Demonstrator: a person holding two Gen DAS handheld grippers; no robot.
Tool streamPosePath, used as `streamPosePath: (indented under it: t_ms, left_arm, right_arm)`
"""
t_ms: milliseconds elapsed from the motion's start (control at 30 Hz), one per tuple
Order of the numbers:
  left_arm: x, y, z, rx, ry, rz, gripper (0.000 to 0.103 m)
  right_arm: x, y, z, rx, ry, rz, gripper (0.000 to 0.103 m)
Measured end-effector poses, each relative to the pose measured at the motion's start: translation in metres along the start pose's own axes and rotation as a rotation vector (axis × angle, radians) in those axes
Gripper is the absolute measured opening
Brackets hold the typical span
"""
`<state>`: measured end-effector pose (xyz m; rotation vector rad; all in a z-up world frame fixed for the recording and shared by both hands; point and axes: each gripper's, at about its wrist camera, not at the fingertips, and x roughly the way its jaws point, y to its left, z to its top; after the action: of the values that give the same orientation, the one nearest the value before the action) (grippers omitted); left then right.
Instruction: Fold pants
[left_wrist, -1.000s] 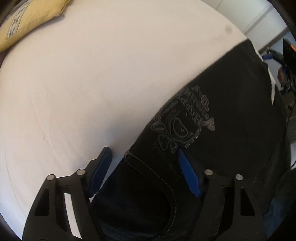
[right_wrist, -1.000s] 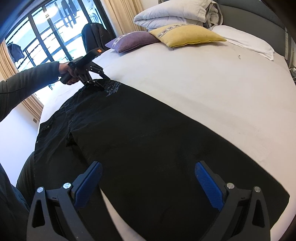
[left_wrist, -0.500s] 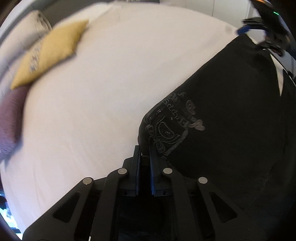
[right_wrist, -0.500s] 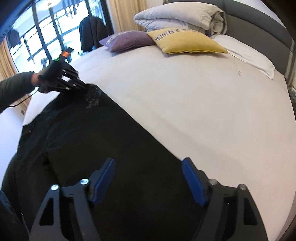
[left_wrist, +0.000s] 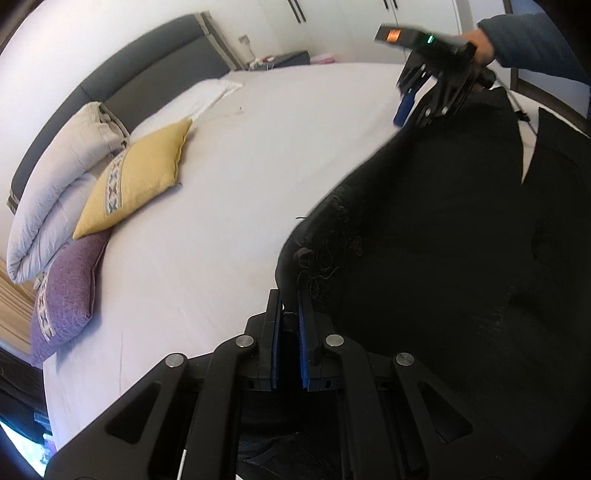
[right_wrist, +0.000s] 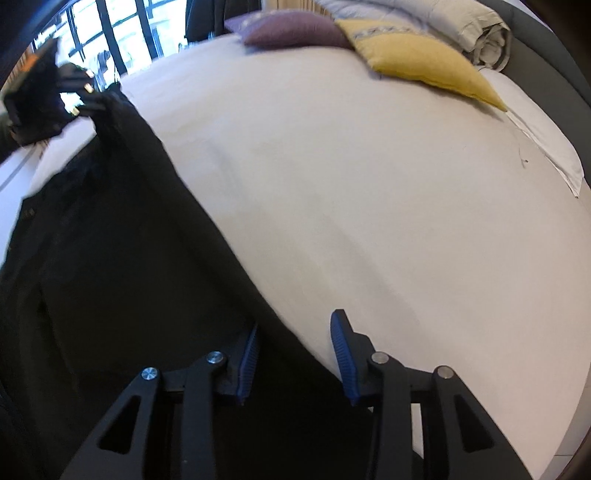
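left gripper (left_wrist: 287, 314): jaws now clamped on the black pants (left_wrist: 443, 240) corner, newly raised off the white bed (left_wrist: 258, 147) | right gripper (right_wrist: 293, 354): jaws closing, far edge between, not yet pinched | judgement: fold-over can begin once it bites

Left wrist view: rides the left gripper (left_wrist: 287, 314), tilted down, close over the pants (left_wrist: 461, 240); beyond the jaws, headboard end of the bed (left_wrist: 240, 184).

Right wrist view: rides the right gripper (right_wrist: 295, 354), steeper down, equally close, facing the window side.

Shared: pants, sheet, yellow pillow (left_wrist: 136, 181) (right_wrist: 424, 62) (each camera also catches the other gripper, far beyond its jaws).
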<state>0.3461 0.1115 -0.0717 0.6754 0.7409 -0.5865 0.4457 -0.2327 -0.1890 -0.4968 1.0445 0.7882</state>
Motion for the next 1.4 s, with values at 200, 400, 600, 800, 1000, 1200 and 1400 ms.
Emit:
streamPosePath:
  t_ms: [200, 400, 600, 800, 1000, 1200, 1400]
  left_arm:
    - [-0.006, -0.007, -0.003, -0.013, -0.01, 0.003, 0.007]
    - [-0.014, -0.005, -0.004, -0.04, -0.032, 0.009, 0.007]
    - [-0.057, -0.021, -0.01, -0.067, -0.082, 0.013, 0.007]
    - [-0.112, -0.056, -0.031, -0.093, -0.113, -0.01, 0.007]
    - [-0.157, -0.124, -0.079, -0.089, -0.104, -0.034, 0.007]
    - [-0.173, -0.191, -0.139, -0.16, -0.057, -0.04, 0.007]
    - [-0.188, -0.233, -0.175, -0.222, -0.063, -0.005, 0.007]
  right_arm:
    - [0.007, 0.004, 0.0, -0.042, 0.066, -0.009, 0.01]
    - [-0.02, 0.018, 0.0, -0.104, 0.042, -0.112, 0.004]
    - [-0.076, 0.055, -0.015, -0.151, -0.029, -0.192, 0.003]
    - [-0.126, 0.131, -0.051, -0.22, -0.051, -0.288, 0.003]
    - [-0.14, 0.214, -0.092, -0.23, -0.044, -0.327, 0.003]
    - [-0.111, 0.279, -0.126, -0.216, 0.013, -0.319, 0.003]
    - [-0.103, 0.315, -0.143, -0.164, 0.02, -0.322, 0.003]
